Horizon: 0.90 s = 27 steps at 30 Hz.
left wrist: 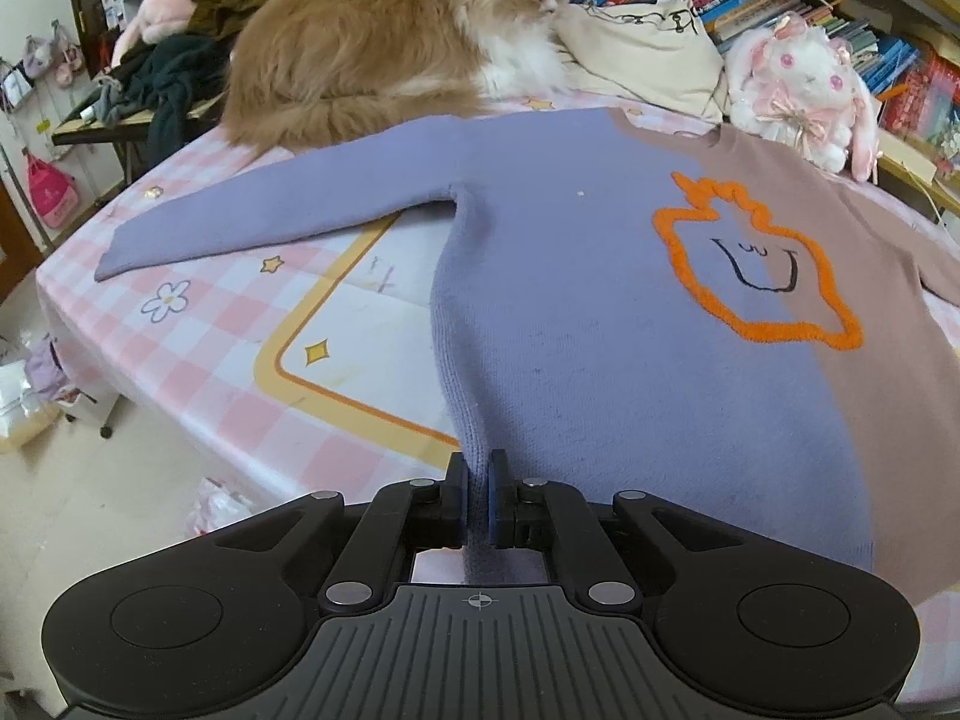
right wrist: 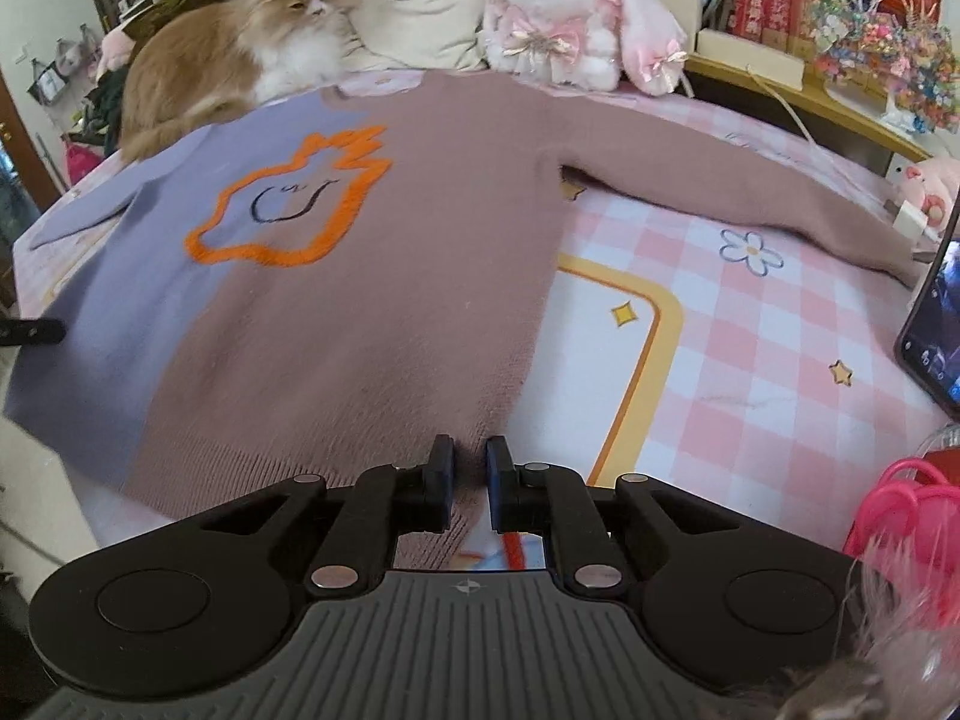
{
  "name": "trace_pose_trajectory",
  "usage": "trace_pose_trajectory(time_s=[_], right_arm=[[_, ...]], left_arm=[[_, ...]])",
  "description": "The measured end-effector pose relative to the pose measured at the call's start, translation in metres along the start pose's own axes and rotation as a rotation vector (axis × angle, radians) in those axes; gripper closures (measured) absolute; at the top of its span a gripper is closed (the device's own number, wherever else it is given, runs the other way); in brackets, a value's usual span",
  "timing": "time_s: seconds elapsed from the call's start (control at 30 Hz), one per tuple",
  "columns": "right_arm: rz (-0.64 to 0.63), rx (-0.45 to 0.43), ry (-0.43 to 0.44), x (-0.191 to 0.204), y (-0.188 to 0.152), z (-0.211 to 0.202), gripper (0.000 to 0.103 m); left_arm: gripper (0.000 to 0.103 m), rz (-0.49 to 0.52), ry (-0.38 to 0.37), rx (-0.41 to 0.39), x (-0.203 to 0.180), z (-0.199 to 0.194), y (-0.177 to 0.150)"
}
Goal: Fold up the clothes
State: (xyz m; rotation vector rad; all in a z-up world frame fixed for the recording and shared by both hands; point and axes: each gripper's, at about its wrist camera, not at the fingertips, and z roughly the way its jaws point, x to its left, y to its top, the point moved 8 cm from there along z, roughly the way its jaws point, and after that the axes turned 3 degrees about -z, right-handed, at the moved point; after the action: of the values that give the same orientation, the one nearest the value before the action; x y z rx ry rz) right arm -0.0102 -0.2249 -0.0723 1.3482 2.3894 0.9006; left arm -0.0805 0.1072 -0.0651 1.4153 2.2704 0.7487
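Note:
A sweater, half lilac and half mauve-brown, lies flat and face up on the pink checked bed cover, both sleeves spread out, with an orange outline motif on the chest. My left gripper is shut on the sweater's lilac bottom-left hem corner. My right gripper is at the brown bottom-right hem corner, its jaws a little apart with the hem edge between them.
An orange and white cat lies at the head of the bed, touching the lilac shoulder. A white plush rabbit and a cream pillow sit beside it. A phone stands at the right. Bookshelves line the back.

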Motion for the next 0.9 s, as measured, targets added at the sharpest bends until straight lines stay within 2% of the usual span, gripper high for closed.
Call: trace_pose_trajectory(time_s=[0.1, 0.2, 0.5, 0.67, 0.9], right_arm=[[-0.006, 0.002, -0.004, 0.001, 0.003, 0.003, 0.092], [-0.013, 0.016, 0.027, 0.005, -0.001, 0.001, 0.092], [0.011, 0.006, 0.040, 0.007, -0.004, -0.001, 0.092], [0.012, 0.002, 0.019, 0.009, -0.004, -0.001, 0.092], [0.025, -0.011, -0.020, 0.009, -0.005, 0.000, 0.090]], left_arm=[[0.098, 0.002, 0.006, 0.004, 0.000, -0.001, 0.000], [0.097, 0.010, 0.026, 0.006, 0.003, -0.001, 0.001], [0.096, 0.003, 0.024, 0.009, 0.009, -0.001, 0.003], [0.096, -0.084, 0.002, 0.002, 0.016, -0.001, 0.003], [0.096, -0.041, -0.049, 0.012, 0.018, 0.002, 0.005]])
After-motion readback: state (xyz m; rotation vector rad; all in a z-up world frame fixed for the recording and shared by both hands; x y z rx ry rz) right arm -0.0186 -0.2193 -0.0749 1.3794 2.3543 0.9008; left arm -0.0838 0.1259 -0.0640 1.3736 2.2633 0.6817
